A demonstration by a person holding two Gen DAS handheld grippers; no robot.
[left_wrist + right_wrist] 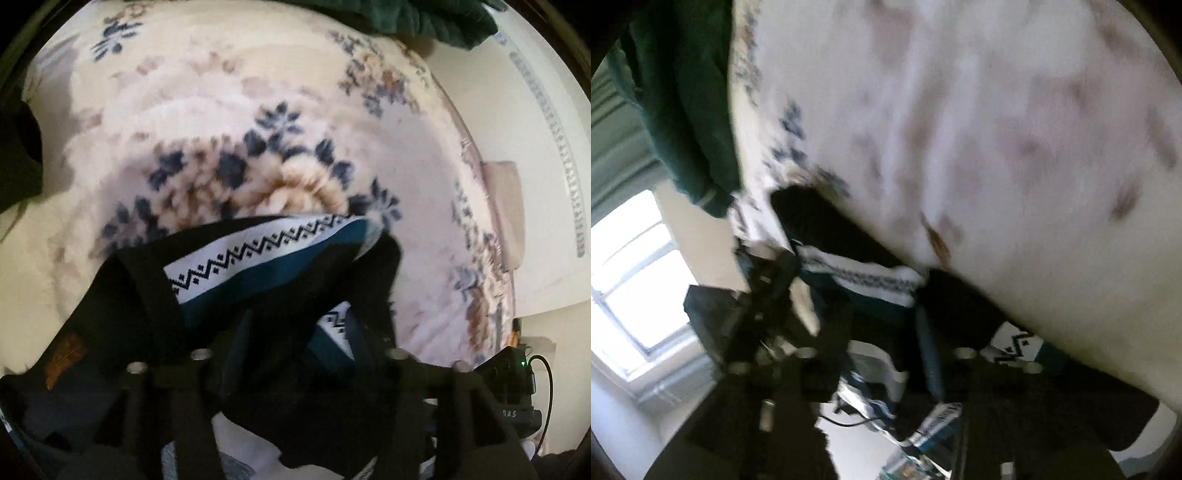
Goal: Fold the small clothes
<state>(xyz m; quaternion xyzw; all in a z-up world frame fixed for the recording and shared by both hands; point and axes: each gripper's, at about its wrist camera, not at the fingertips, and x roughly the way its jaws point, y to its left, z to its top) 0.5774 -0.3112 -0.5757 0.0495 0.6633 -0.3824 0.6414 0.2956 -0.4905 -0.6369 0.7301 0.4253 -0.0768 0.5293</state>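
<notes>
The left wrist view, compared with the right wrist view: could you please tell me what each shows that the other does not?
Only the left wrist view shows the blanket's large blue and tan flower motif. Only the right wrist view shows a bright window. Both show the black garment with a white zigzag band, the floral blanket and a dark green cloth.

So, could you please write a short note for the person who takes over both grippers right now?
Left gripper: black cloth of the patterned garment drapes over its fingers, so open or shut cannot be told.
Right gripper: the view is blurred; the same garment hangs in front of it, grip unclear.
The garment is lifted over the floral blanket. A green cloth lies at the blanket's far edge.
Done: no finished fold is visible.
Left: lay the garment flat, fold it, set it aside.
</notes>
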